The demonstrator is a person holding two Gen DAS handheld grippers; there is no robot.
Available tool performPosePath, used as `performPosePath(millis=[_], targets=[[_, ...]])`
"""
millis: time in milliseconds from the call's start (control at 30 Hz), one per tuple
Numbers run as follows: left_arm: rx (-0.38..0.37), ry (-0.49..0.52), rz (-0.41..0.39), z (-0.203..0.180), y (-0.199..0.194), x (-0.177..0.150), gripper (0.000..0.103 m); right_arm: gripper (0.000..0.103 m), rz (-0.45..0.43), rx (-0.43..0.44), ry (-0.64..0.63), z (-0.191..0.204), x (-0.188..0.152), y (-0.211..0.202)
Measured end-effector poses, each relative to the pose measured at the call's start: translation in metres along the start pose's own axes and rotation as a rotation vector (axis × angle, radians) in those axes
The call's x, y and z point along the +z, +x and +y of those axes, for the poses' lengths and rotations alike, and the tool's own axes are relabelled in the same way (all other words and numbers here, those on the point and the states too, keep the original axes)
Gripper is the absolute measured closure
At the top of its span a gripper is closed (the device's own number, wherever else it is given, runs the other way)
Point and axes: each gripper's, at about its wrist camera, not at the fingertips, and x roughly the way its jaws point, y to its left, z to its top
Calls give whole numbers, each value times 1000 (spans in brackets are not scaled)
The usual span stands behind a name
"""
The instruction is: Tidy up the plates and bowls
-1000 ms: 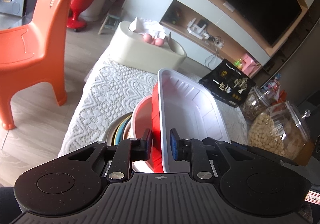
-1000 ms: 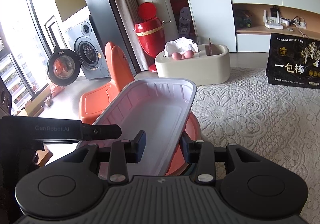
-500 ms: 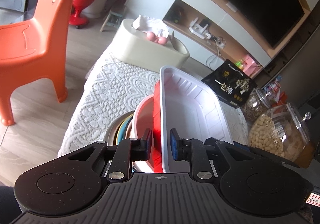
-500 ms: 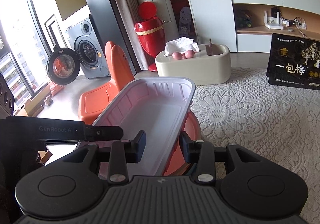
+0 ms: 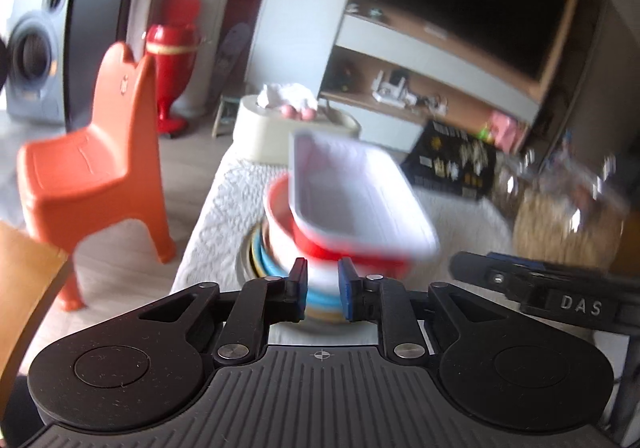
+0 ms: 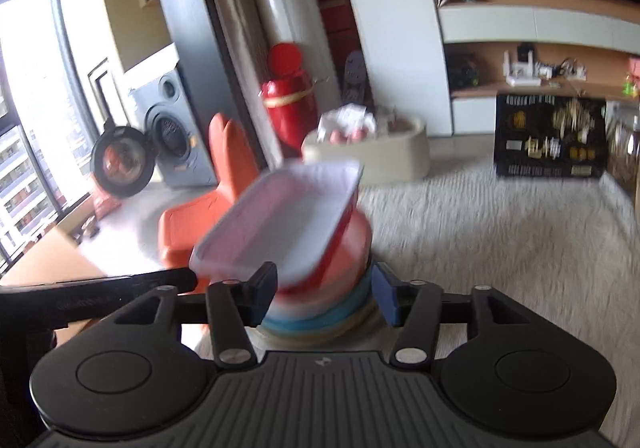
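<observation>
A stack of dishes [image 5: 304, 248] sits at the near edge of a table under a white lace cloth [image 6: 500, 232]: round, smooth-rimmed plates and bowls in cream, yellow and blue at the bottom, a pink bowl [image 6: 352, 248] above them, and on top a rectangular tray [image 5: 352, 196], red outside and glossy white inside, resting tilted with its long side up. Both views are blurred. The left gripper [image 5: 323, 284] has just been closing; its blue-padded fingers [image 5: 346, 284] stand close together with only a narrow gap, in front of the stack's lower rims and pressing on nothing. The right gripper [image 6: 326, 292] has just been opening; its jaws stand well apart on either side of the stack's near edge, and whether the pads touch it cannot be told. Beyond the stack, a cream oval box [image 5: 296, 128] holds white tissue and pink balls. A black printed bag [image 6: 552, 136] stands further right, and an orange plastic chair [image 5: 96, 168] stands on the floor beside the table.
</observation>
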Motion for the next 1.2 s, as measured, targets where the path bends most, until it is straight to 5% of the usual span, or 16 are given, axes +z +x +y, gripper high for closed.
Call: performPosePath(millis=[233,567,1200], targets=[[-35,24,132,-38,-3,-41,89,45,120,-47,43,-4,-58,-11],[73,71,183,-55,-3,-52,90,41,118,-101,34,-7,-60,-22],[88,56,192,-48,-4,-52,90,41,149,-90,23,-4,-61,-16]])
